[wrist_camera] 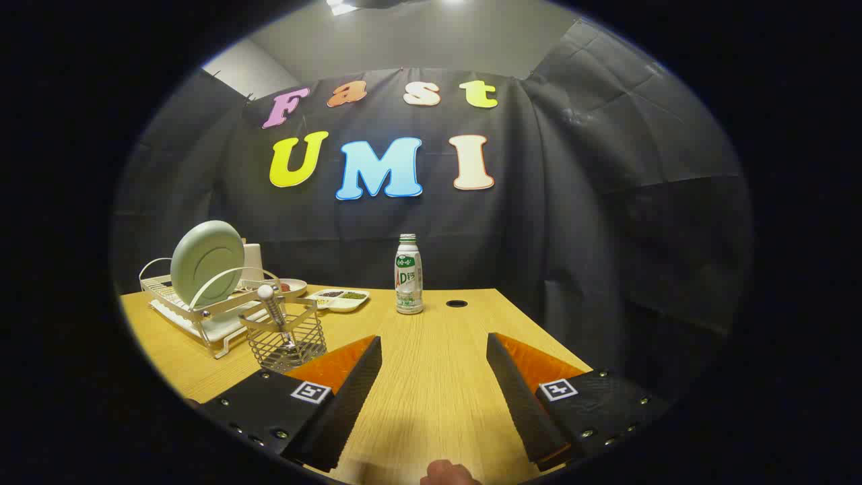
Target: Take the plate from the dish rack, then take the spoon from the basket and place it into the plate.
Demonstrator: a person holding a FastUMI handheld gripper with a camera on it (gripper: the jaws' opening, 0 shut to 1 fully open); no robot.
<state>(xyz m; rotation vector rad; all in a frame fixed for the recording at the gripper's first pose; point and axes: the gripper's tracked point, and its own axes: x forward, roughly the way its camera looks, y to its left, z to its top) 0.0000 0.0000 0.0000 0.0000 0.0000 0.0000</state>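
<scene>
A pale green plate (206,263) stands on edge in the white wire dish rack (176,306), beyond and to the left of my fingers. In front of the rack sits a wire mesh basket (288,342) holding a spoon (275,311), handle end up, right by my left finger. My gripper (434,350) hovers over the wooden table (431,377) with its fingers wide open and nothing between them.
A white bottle with a green label (409,275) stands straight ahead near the table's far edge. A small divided dish (341,298) lies left of it, and a cable hole (456,304) to its right. Part of a hand (448,473) shows below the fingers.
</scene>
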